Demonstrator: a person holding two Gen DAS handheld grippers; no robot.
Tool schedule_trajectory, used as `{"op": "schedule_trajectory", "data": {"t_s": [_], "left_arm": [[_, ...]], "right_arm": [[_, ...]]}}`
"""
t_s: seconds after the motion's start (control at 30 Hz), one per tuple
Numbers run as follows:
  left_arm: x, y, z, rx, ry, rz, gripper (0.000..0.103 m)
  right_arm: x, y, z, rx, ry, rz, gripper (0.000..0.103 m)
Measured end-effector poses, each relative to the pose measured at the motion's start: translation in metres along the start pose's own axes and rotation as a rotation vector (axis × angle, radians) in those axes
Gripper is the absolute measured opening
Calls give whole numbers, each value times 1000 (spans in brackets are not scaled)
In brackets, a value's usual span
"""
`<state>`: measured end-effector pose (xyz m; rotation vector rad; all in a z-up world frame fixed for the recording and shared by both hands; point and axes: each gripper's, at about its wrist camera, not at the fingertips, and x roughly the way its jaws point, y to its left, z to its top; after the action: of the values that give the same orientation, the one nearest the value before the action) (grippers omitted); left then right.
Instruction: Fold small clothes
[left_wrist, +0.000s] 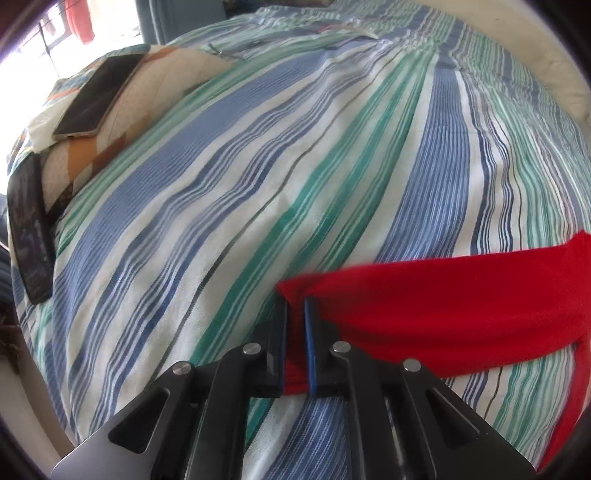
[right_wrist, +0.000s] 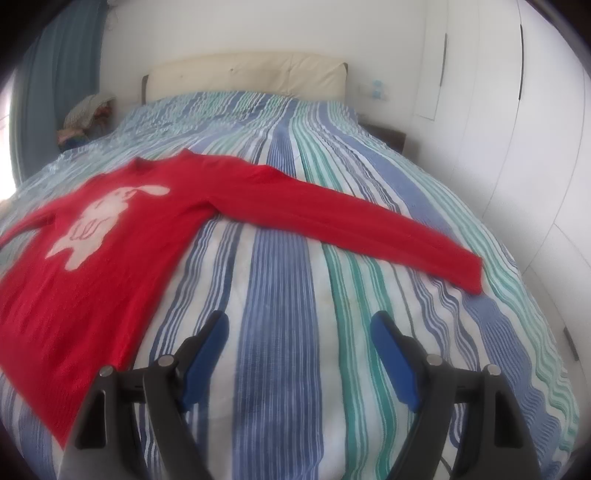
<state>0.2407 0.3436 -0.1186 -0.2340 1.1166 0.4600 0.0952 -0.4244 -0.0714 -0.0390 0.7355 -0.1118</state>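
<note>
A small red long-sleeved sweater (right_wrist: 110, 236) with a white rabbit print (right_wrist: 96, 221) lies flat on the striped bed. Its right sleeve (right_wrist: 351, 225) stretches out to the right, the cuff near the bed's edge. My right gripper (right_wrist: 299, 325) is open and empty above the bedspread, just right of the sweater's hem. In the left wrist view my left gripper (left_wrist: 295, 306) is shut on the end of the sweater's other red sleeve (left_wrist: 443, 299), which runs off to the right and is lifted slightly off the bed.
The bed has a blue, green and white striped cover (left_wrist: 295, 166) and a cream headboard (right_wrist: 243, 74). Two dark phones (left_wrist: 96, 96) (left_wrist: 29, 229) rest on a patterned pillow at the left. White wardrobe doors (right_wrist: 517, 129) stand to the right.
</note>
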Motion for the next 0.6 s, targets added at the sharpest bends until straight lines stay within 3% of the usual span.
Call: {"op": "schedule_trajectory", "data": {"t_s": [0.23,0.33,0.4,0.5,0.6], "left_arm": [[3,-7,-4,7,-22,15,9],[-13,-6,-12,3,-76,-20,28],[-34,-5,-22,-3,-125,-50,53],[-70,-18,-37,26,-220,-77,69],[-105,-47,-55,72,-271,-170,81]], "right_arm": [[-2,-3,0,13,-9,6,78],[-2,-4,1,23,-9,7,78],[-3,-5,2,26,-13,2,78],[-4,-6,1,27,-17,-4,81],[-6,-7,2,30,-22,-15,82]]}}
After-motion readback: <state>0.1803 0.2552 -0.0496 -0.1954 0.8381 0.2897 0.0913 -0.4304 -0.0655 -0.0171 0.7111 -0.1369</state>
